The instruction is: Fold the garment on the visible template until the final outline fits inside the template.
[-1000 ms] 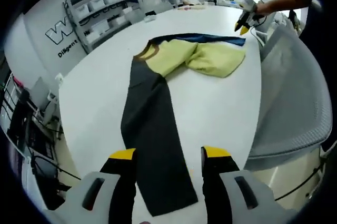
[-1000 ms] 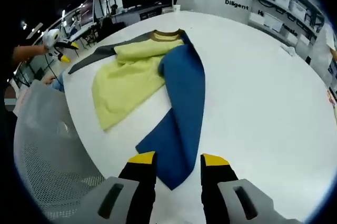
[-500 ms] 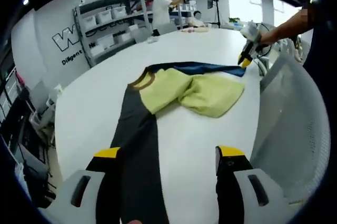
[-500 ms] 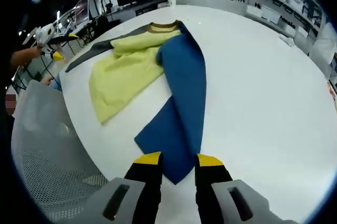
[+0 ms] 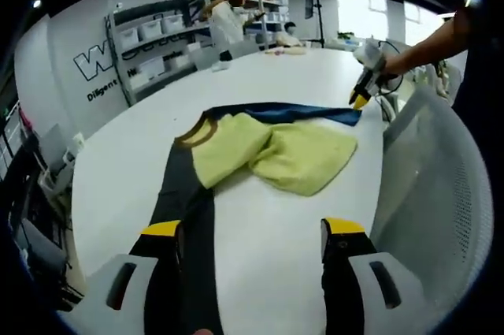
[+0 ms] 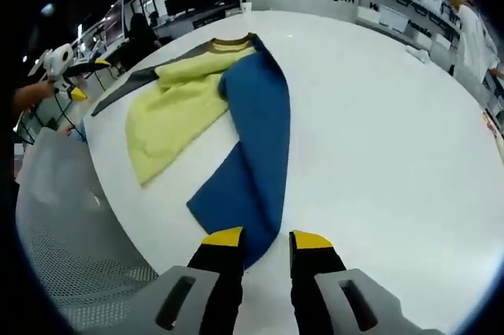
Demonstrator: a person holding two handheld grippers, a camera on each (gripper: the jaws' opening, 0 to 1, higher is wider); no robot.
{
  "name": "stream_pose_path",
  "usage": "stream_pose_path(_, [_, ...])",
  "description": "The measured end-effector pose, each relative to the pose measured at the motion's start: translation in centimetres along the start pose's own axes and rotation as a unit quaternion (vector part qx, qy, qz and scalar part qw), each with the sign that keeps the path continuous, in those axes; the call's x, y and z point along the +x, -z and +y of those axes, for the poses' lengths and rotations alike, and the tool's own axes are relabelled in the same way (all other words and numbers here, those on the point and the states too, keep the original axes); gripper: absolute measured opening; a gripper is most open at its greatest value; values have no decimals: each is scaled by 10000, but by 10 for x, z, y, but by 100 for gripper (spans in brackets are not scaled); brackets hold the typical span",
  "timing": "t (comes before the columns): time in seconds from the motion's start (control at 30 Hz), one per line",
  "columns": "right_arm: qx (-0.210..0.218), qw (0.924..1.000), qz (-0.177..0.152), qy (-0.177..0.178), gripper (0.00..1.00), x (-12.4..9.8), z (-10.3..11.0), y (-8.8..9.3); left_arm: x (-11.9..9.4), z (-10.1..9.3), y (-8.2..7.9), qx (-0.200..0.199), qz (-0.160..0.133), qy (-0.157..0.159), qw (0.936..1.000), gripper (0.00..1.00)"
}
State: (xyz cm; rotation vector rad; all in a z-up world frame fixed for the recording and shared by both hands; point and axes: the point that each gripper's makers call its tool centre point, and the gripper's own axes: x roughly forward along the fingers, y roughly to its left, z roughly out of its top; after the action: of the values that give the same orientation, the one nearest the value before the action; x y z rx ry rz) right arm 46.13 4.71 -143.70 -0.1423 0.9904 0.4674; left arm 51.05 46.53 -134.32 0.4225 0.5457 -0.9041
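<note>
Blue sleeve (image 6: pixel 250 154) at right claw (image 6: pixel 261 238); grey sleeve (image 5: pixel 183 217) at left claw (image 5: pixel 250 228).

On the left gripper (image 5: pixel 254 234) we note two black jaws, each capped with a yellow tip, rising from pale grey moulded housings. Each housing carries a dark oblong slot near its inner edge. We find the same build on the right gripper (image 6: pixel 258 239): black jaws, yellow tips, grey housings with dark oblong slots. Seen from the left gripper view, the far right gripper (image 5: pixel 365 83) has a pale grey body with a yellow tip, and the arm behind it is bare, with no sleeve visible. We cannot make out any screws, cables or markings.
</note>
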Motion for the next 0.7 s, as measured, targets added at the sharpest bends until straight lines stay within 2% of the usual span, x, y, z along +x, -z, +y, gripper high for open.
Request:
stream_pose_path(0.2, [27, 10000, -23, -27, 12, 6, 1, 1, 2, -7, 0, -28, 19, -1, 10000, 66])
stream_pose_path(0.37, [-61, 10000, 3, -50, 0, 8, 0, 3, 1, -8, 1, -81, 42, -48, 9999, 66])
stream_pose_path(0.47, [-163, 9999, -36, -31, 0, 4, -2, -3, 1, -9, 2, -118, 62, -77, 9999, 65])
stream_pose_path(0.7, [-654, 9968, -434, 139, 0, -22, -24, -50, 1, -10, 4, -207, 87, -149, 9996, 65])
